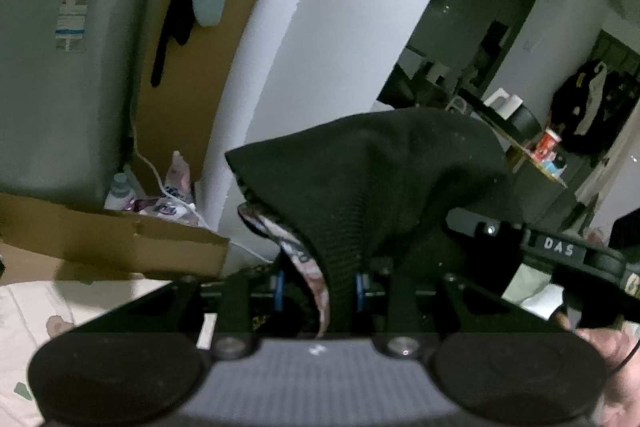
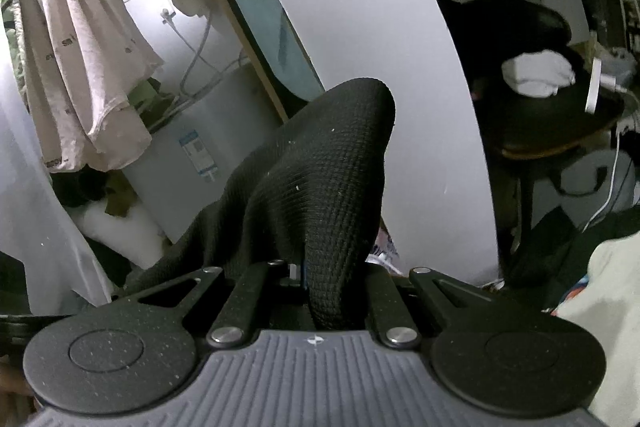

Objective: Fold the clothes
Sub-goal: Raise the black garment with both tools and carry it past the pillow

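As both grippers clamp — black garment [image 1: 380,179], bunched

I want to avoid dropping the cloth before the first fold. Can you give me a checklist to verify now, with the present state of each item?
1. Left gripper holds the black knit garment: ok, fabric bunches between its fingers.
2. Right gripper holds the same garment: ok, shut on the knit.
3. Left grip takes only one layer: not ok, a patterned inner fabric is pinched with it.
4. Garment hangs free of the bed: cannot tell, its lower part is out of view.
5. Both grippers hold matching corners: cannot tell.
6. Cardboard box is apart from the garment: ok.
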